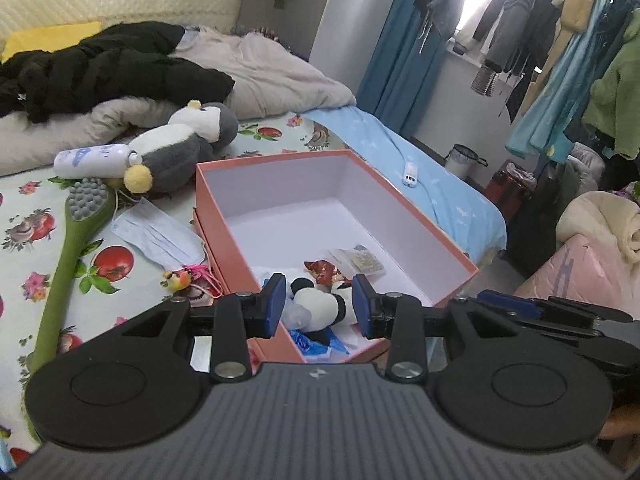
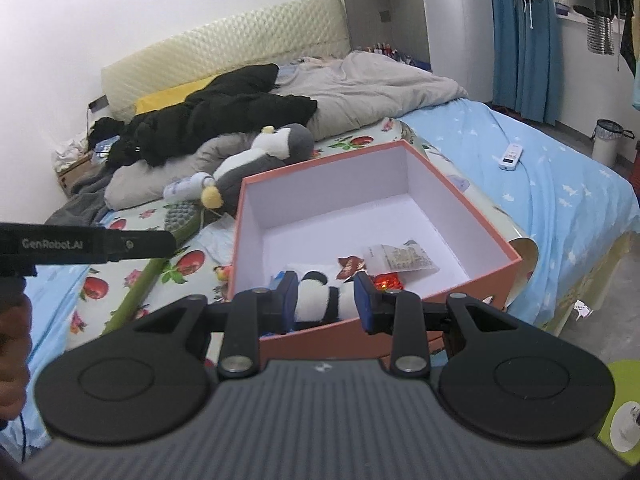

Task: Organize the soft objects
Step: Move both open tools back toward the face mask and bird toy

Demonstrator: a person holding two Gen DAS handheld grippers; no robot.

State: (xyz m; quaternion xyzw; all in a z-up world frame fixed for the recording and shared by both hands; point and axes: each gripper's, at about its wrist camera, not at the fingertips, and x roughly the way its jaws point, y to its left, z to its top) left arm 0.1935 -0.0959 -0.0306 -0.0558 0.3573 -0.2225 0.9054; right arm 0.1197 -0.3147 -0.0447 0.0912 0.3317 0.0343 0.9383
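Bed (image 1: 24, 216) with fruit-print sheet carries everything. Orange box (image 1: 400, 196) sits open on it, mostly empty inside.

Grey-and-white plush penguin (image 1: 180, 148) lies on the sheet just beyond the box's far-left corner, next to a white bottle (image 1: 90, 158) and a green long-handled brush (image 1: 68, 248). It is the biggest soft thing not yet boxed.

Face mask (image 1: 160, 236) lies flat on the sheet beside the box's left wall, outside it.

Small panda plush (image 1: 320, 308) is already in the box, near corner, among wrappers and a paper packet (image 1: 360, 260).

Left claw (image 1: 319, 306): jaws part-open, hovering above the box's near corner; panda shows through the gap but lies below in the box, pads don't seem to press it. Reads as empty.

Right claw (image 2: 326, 300): same picture, jaws part-open, panda seen between the pads from above the near wall. No clear contact, so empty too, I'd say.

Step, my read: between picks, panda done, both claws free over the box.

Next: go for the penguin. It's bulky, so open the jaws wide, grab a limb or the head, and avoid dragging the bottle and brush touching it.
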